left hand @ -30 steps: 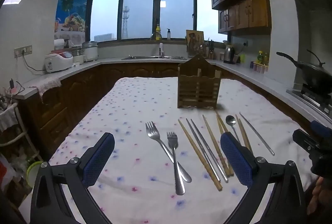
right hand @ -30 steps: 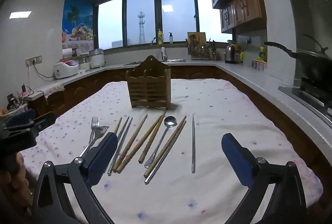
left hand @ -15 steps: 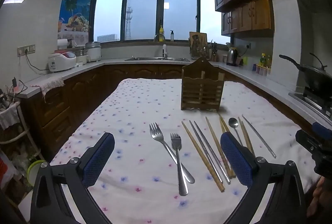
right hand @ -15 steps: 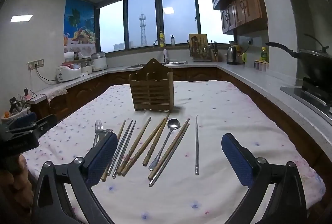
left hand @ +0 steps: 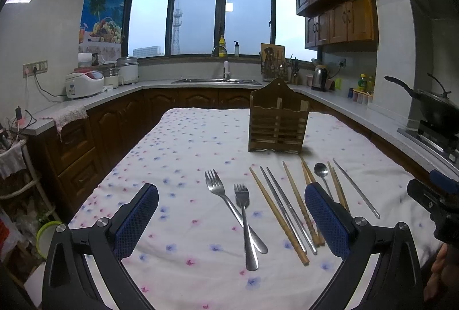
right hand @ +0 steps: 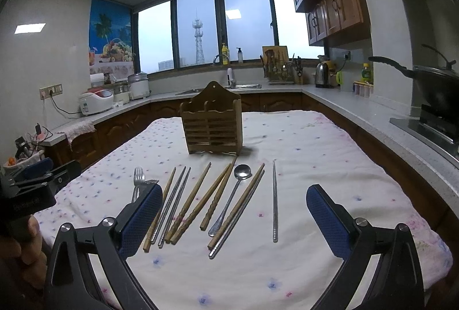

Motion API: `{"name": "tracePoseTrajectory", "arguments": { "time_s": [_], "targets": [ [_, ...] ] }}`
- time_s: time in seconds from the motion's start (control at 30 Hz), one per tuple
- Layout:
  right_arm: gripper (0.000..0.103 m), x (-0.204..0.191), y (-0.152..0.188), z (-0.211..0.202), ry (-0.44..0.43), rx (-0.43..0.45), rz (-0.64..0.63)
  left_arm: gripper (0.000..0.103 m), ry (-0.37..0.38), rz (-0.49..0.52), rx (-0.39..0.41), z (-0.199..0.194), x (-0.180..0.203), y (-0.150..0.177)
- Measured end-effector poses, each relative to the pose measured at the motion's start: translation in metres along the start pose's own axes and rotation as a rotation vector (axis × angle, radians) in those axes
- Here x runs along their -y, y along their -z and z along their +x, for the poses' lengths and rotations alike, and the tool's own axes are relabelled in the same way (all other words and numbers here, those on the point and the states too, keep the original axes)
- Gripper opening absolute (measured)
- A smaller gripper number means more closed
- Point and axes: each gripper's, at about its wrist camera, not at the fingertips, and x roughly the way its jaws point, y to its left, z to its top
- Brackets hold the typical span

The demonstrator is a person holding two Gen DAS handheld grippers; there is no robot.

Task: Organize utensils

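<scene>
Both hand-held grippers, left (left hand: 231, 219) & right (right hand: 233, 219), spread wide, empty, above utensils; no legible labels.

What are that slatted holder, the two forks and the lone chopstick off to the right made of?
The utensil holder looks like brown, matte wood or bamboo, with visible slats. The two forks look like polished steel, grey and glinting. The lone chopstick is silvery and shiny too, so probably metal.
</scene>
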Motion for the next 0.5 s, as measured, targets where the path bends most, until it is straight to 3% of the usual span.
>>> {"name": "tracePoseTrajectory", "arguments": {
  "time_s": [0.5],
  "targets": [
    [0.101,-0.0014,-0.0017,-0.0007,-0.003,0.001,-0.001,0.102,0.005,0.0,0.002,-0.0016,0.0003,-0.0017]
  ]
}}
